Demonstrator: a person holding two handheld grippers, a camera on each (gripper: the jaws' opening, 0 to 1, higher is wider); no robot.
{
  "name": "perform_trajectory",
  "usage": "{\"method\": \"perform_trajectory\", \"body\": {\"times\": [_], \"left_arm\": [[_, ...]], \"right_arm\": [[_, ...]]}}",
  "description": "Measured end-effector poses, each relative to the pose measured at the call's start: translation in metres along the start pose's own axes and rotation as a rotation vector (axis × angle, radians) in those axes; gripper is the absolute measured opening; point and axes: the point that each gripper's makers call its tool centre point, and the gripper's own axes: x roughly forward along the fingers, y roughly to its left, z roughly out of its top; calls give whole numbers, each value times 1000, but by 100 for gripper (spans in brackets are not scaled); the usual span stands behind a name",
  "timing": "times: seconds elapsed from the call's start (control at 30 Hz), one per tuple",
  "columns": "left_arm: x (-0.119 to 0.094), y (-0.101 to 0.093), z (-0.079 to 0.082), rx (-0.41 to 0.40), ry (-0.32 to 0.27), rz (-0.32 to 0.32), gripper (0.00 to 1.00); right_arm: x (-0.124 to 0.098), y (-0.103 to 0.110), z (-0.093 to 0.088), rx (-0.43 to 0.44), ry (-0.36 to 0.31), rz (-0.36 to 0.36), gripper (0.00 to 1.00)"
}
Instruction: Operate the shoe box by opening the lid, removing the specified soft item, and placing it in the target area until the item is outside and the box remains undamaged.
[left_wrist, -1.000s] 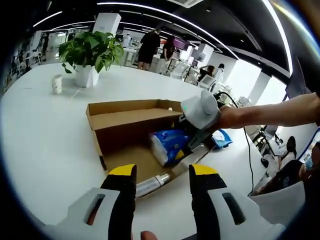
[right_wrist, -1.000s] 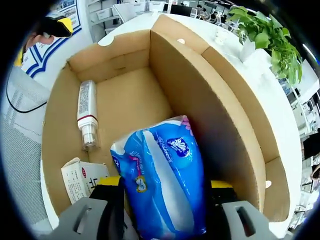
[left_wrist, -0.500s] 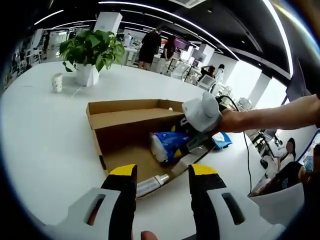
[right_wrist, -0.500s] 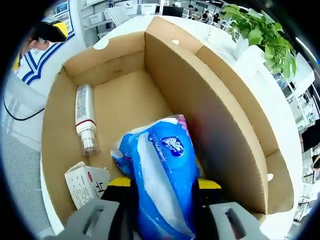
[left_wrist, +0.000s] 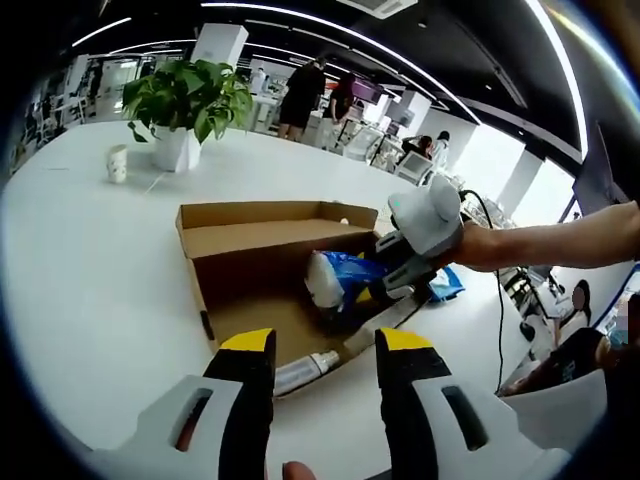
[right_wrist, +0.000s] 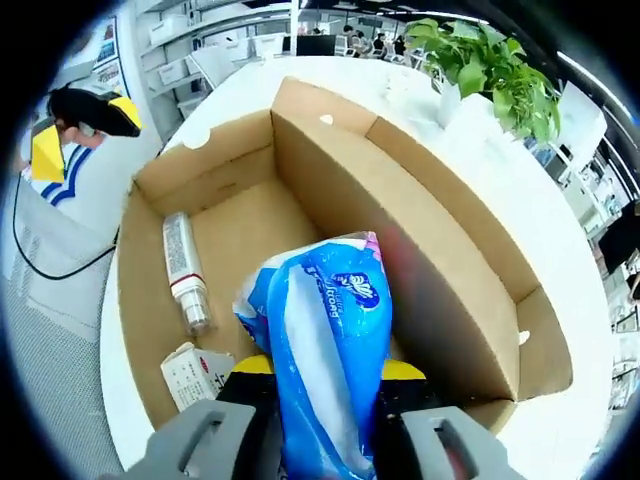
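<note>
An open cardboard shoe box (left_wrist: 250, 250) (right_wrist: 330, 170) lies on the white table, its lid folded back. My right gripper (right_wrist: 322, 375) (left_wrist: 375, 290) is shut on a blue and white soft tissue pack (right_wrist: 325, 340) (left_wrist: 340, 278) and holds it lifted above the box floor. My left gripper (left_wrist: 318, 345) hangs open in front of the box's near edge, with nothing between its yellow-tipped fingers (left_wrist: 245, 345). A tube-shaped bottle (right_wrist: 185, 270) (left_wrist: 300, 370) and a small white carton (right_wrist: 195, 375) lie inside the box.
A potted plant (left_wrist: 185, 110) (right_wrist: 480, 65) and a small cup (left_wrist: 117, 165) stand on the table beyond the box. A blue packet (left_wrist: 445, 280) lies right of the box near a black cable. People stand in the background.
My right gripper has closed tighter on the tissue pack and raised it out of the box bottom; the pack is squeezed narrower. The left gripper has stayed put.
</note>
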Motion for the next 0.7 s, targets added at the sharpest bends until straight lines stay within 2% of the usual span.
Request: {"method": "perform_trajectory", "body": {"times": [0.3,0.7], "left_arm": [[-2,-5,0,-1,1,-1,40],[0,-9,0,15,0,-19,41]], "right_arm": [[-14,1,17,-23,-42,-14,28],[-38,5,22,-43,-74,-42,29]]}}
